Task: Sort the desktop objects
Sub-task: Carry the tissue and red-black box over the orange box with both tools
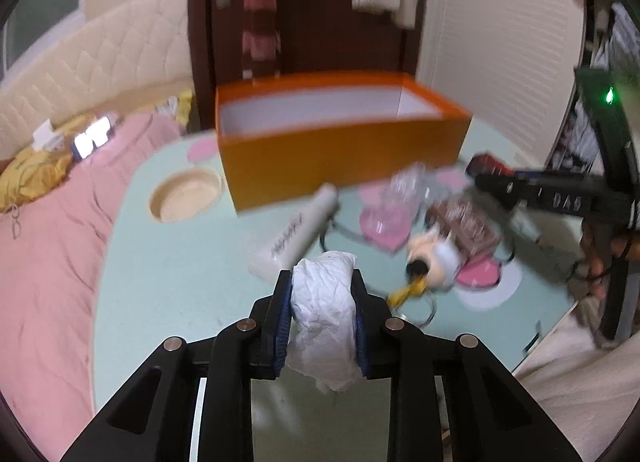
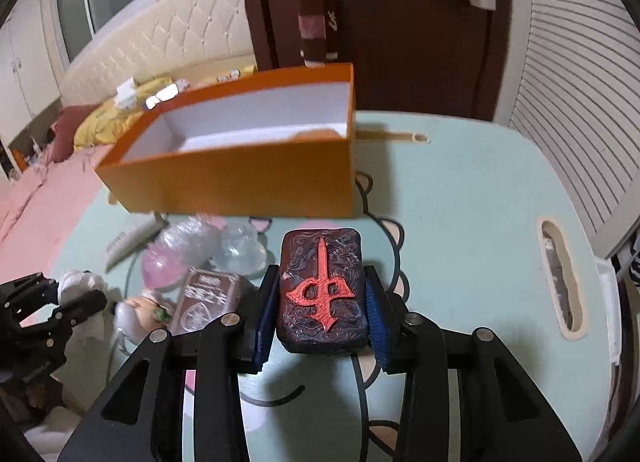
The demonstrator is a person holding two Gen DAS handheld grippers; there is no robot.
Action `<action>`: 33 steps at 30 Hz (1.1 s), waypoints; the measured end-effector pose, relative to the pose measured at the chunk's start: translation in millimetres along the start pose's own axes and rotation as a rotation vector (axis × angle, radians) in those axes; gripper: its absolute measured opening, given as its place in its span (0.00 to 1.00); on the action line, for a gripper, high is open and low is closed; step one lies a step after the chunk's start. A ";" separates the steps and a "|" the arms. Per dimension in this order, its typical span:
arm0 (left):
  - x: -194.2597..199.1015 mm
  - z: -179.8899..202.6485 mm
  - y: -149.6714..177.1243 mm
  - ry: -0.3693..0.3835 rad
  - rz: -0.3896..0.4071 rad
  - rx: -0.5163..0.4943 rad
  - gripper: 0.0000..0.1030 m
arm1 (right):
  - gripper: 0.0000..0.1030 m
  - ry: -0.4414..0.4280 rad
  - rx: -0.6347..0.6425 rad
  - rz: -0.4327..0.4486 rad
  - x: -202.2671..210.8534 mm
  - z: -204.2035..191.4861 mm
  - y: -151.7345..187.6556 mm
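My left gripper (image 1: 322, 282) is shut on a crumpled white tissue (image 1: 324, 314), held above the mint-green table (image 1: 168, 274). My right gripper (image 2: 320, 282) is shut on a dark block with a red emblem (image 2: 322, 290), also above the table; it shows in the left wrist view (image 1: 490, 168) at the right. An open orange box (image 1: 340, 154) with a white inside stands at the back of the table, also in the right wrist view (image 2: 240, 182). The left gripper with the tissue shows at the lower left of the right wrist view (image 2: 76, 290).
On the table lie a white tube (image 1: 296, 234), clear and pink plastic cups (image 1: 394, 206), a brown wrapped packet (image 1: 468, 226), a small doll (image 1: 432, 258). The table has a round cup recess (image 1: 186, 194) and a slot (image 2: 560, 274). A pink bed (image 1: 52, 246) lies left.
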State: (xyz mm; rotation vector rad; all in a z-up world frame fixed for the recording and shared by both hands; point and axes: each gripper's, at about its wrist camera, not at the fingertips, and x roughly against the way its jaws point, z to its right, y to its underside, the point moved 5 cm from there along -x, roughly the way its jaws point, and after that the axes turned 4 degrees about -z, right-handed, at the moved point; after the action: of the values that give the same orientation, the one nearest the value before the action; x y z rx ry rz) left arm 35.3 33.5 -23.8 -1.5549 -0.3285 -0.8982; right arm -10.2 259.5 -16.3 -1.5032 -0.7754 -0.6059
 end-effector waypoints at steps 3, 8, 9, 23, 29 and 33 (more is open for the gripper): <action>9.9 -0.7 -11.9 0.016 0.035 0.004 0.24 | 0.40 -0.024 0.002 0.024 8.5 -5.8 -4.9; 7.8 -1.4 -40.6 0.048 0.048 0.017 0.24 | 0.40 -0.043 0.023 0.057 16.6 -17.6 -17.2; 7.0 -1.1 -47.8 0.057 0.053 0.019 0.24 | 0.40 -0.042 0.028 0.067 18.0 -19.7 -21.5; -46.7 -16.0 -145.1 0.047 0.087 0.071 0.24 | 0.40 -0.071 0.043 0.118 -4.6 -37.8 -94.3; -86.8 -24.8 -127.4 0.039 0.005 0.118 0.24 | 0.40 -0.070 0.041 0.083 -35.3 -45.6 -102.1; -94.6 -18.1 -122.2 0.018 -0.001 0.077 0.24 | 0.40 -0.043 0.067 0.068 -51.5 -51.5 -97.5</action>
State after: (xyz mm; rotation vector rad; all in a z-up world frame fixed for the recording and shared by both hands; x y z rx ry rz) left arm -114.8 69.3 -3.6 -1.4751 -0.3470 -0.8896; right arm -114.1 202.1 10.7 -1.4790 -0.7674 -0.4932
